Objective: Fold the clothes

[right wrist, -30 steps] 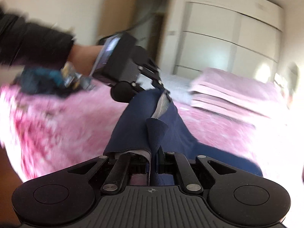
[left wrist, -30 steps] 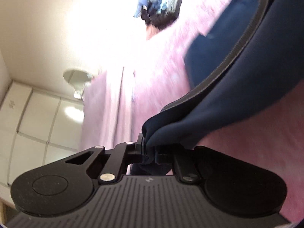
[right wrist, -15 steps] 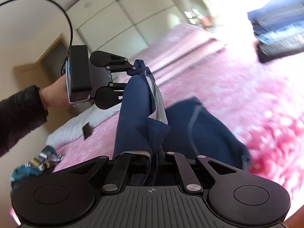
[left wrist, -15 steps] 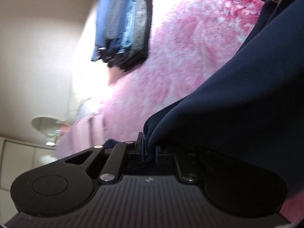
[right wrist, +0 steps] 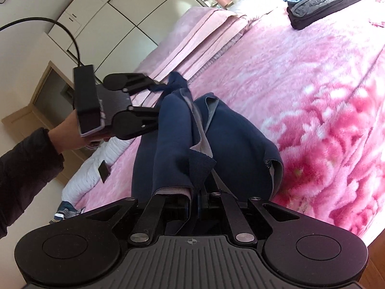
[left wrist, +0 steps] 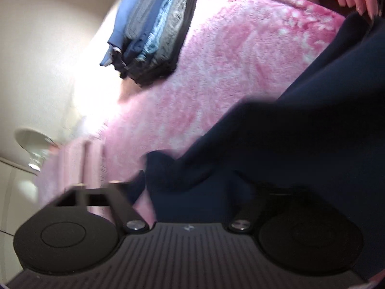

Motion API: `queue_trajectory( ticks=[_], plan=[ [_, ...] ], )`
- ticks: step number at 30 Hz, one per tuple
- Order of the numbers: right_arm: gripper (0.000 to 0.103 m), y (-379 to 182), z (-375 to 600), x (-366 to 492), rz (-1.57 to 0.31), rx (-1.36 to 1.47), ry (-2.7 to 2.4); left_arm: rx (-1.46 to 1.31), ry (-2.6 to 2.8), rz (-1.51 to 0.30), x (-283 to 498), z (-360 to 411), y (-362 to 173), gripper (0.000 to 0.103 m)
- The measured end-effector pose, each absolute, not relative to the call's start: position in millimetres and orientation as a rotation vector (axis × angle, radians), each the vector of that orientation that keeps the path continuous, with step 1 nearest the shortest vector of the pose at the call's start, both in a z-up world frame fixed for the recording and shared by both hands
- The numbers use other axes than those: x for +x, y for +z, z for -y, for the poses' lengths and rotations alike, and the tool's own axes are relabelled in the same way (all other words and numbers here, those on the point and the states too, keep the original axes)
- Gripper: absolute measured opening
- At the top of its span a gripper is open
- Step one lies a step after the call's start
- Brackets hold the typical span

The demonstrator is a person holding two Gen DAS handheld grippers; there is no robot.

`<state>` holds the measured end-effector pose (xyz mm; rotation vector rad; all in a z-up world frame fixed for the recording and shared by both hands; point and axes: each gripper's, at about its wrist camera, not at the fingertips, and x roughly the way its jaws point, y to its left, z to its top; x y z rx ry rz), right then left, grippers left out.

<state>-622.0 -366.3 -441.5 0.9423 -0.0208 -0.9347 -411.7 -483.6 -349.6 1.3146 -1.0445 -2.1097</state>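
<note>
A navy blue garment (right wrist: pixel 182 130) with a grey lining lies on the pink floral blanket (right wrist: pixel 300 77) of a bed. My right gripper (right wrist: pixel 195 201) is shut on one edge of it, close to the camera. My left gripper (right wrist: pixel 160 98) is at the garment's far end, its jaws spread apart, with a corner of the cloth between them. In the left wrist view the left gripper (left wrist: pixel 190 180) is open and the navy garment (left wrist: pixel 300 144) drapes over its right finger, hiding it.
A stack of folded jeans and dark clothes (right wrist: pixel 320 2) sits at the far right of the bed and shows in the left wrist view (left wrist: pixel 154 36) too. Folded pink bedding (right wrist: pixel 197 38), a white pillow (right wrist: pixel 96 168), white wardrobes (right wrist: pixel 115 16).
My left gripper has opened, releasing its pinch on the navy garment. The right gripper stays shut on the cloth. Both views have swung so the bed fills more of them.
</note>
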Motion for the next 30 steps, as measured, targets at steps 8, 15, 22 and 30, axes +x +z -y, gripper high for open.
queue_trajectory(
  ticks=[8,15,22,30],
  plan=[
    [0.005,-435,367,-619,0.015,0.909,-0.944,1.225,-2.159,0.485,-381,525,-312,0.078],
    [0.005,-437,368,-617,-0.001,0.891,-0.936,1.056,-2.285,-0.2,-308,587,-296,0.067],
    [0.005,-444,372,-617,-0.028,0.901,-0.932,1.061,-2.362,-0.523,-296,621,-325,0.047],
    [0.005,-434,375,-622,0.019,0.925,-0.945,1.014,-2.286,-0.492,-283,598,-310,0.01]
  ],
)
